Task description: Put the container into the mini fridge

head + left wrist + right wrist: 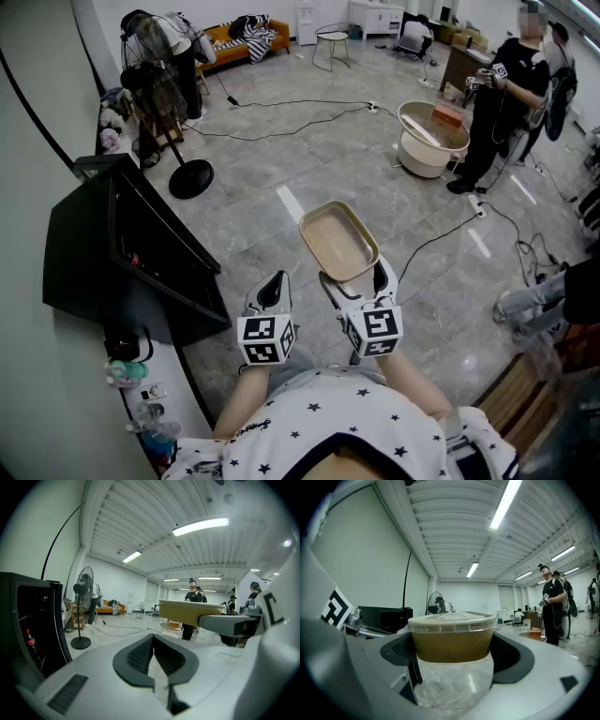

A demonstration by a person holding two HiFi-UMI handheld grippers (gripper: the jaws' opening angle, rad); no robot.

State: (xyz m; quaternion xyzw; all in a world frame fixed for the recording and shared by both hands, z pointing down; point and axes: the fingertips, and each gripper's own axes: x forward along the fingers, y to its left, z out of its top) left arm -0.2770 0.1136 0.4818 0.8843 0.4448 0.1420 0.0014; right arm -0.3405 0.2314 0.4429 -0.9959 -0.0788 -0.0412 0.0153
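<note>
The container (339, 242) is a flat, tan box with a clear lid (452, 617). It sits between the 2 jaws of the right hand-held gripper (355, 275). These jaws stand wide apart, 1 on each side of the container, and they hold it up in the air, level, above the grey floor (375, 178). In the right gripper view the container fills the gap between the jaws, and the floor shows through its clear lower part.

The left hand-held gripper (274, 284) is just beside the right one, on its left. Its 2 jaws are pressed together and there is nothing between them. It points a little downward.

The mini fridge (84, 272) is a black box. It stands to the left of both hand-held grippers, on a white tabletop (178, 375) along the wall, well apart from the container. In the left gripper view a bottle (29, 641) with a red label shows inside it. I cannot tell if its door is open.

Farther away, a standing fan (159, 84) is near the wall, black cables (281, 117) lie on the floor, and a white tub (431, 139) is beside a person in black clothes (506, 103). An orange sofa (248, 37) is at the far end of the room.
</note>
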